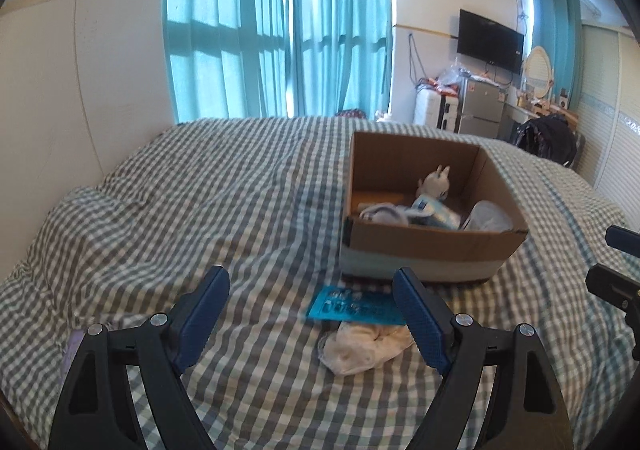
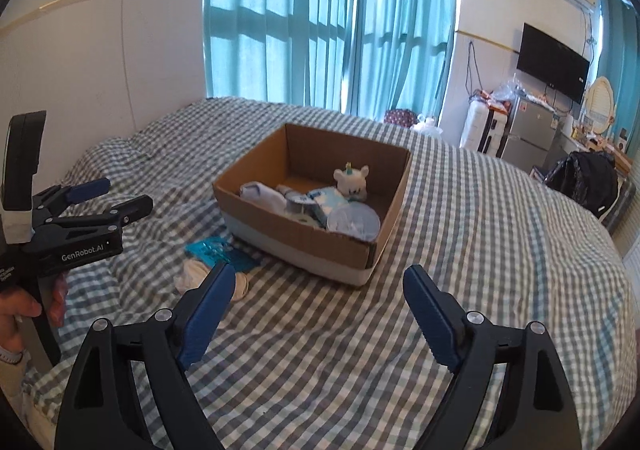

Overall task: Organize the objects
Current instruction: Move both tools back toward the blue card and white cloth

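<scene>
An open cardboard box stands on the checked bed. It holds a small white plush toy, socks, packets and a clear lid. In front of the box lie a teal packet and a crumpled white cloth. My left gripper is open and empty, just above and short of the packet and cloth. It also shows at the left of the right wrist view. My right gripper is open and empty, near the box's front corner.
The bed has a grey-and-white checked cover with rumpled folds at left. Teal curtains hang behind. A black bag, fridge, wall TV and dresser stand at the far right. A white wall panel runs along the left.
</scene>
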Motion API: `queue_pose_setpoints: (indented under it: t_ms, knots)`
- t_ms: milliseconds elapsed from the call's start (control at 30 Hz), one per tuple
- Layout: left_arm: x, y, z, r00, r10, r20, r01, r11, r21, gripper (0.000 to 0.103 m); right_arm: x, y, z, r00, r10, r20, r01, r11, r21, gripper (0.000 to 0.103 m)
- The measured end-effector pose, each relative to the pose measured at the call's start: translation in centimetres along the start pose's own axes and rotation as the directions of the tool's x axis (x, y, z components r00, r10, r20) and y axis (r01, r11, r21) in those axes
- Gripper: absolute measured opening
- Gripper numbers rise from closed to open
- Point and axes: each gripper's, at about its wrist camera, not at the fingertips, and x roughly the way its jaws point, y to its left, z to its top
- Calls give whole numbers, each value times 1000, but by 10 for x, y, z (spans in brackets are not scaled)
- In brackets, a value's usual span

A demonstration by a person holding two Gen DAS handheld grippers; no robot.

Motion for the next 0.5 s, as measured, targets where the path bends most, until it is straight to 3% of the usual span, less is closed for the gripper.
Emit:
queue_pose_setpoints:
  t_ms: [167,500]
  knots:
    - [36,-4,-24,997,-20,-71,19,1000,-17,86,35,-2,-13,1000,-10,-20,10,1000,-1,86]
    - [95,-29,-63,979,-38,-201,47,998,41,86,84,-11,-40,997,-2,-78,5,999,42,86]
